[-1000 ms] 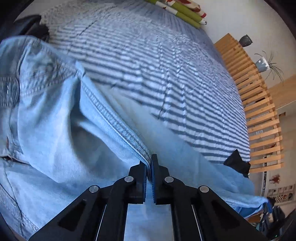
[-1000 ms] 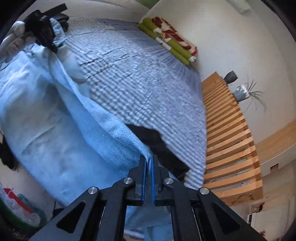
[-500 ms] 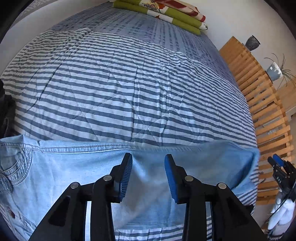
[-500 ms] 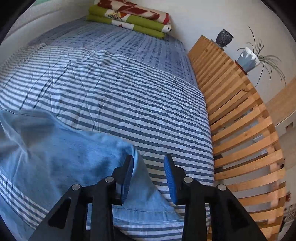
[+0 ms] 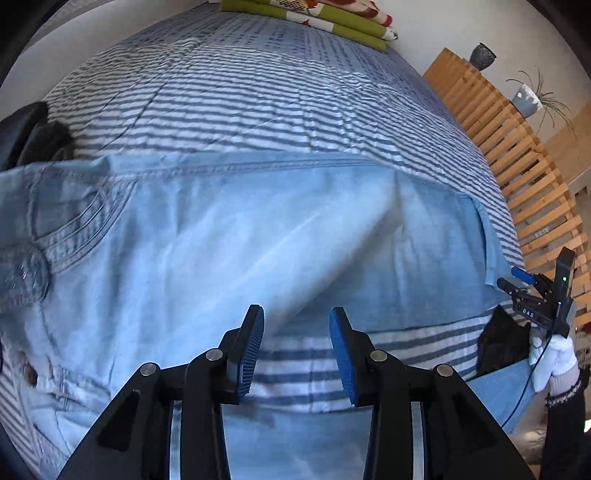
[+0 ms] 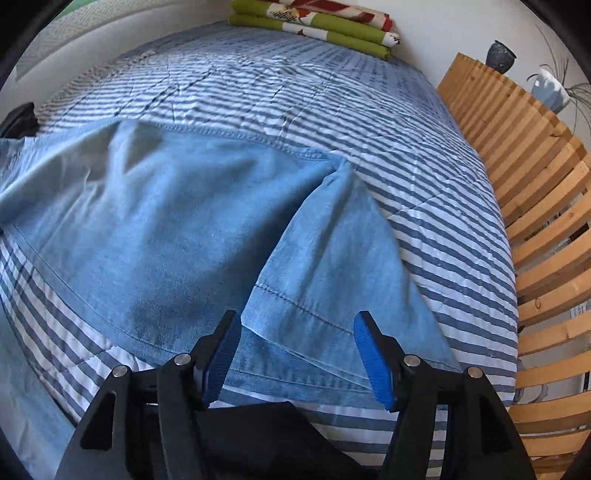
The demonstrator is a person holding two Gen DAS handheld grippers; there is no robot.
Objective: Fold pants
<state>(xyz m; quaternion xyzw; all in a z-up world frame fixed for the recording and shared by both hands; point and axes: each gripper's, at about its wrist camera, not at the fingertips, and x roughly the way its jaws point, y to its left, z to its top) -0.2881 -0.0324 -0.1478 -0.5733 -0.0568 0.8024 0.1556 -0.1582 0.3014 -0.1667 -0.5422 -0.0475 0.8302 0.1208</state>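
Light blue jeans lie spread across the striped bed cover, waistband and pocket to the left, leg running right. My left gripper hovers open over the jeans' near edge, its blue pads touching nothing. In the right wrist view the leg hem lies flat with a raised fold. My right gripper is above that hem, its jaws opening, the denim below the gap but not pinched. The left wrist view shows the right gripper at the far right, held by a white-gloved hand.
Folded green and red bedding sits at the head of the bed. A wooden slatted frame runs along the right side, with pots behind it. Dark garments lie at the left edge and the near right edge.
Both grippers let go of the jeans, which were held up and now lie flat on the bed. The right jaws have spread wider since half a second ago, and both grippers shifted along the near edge.
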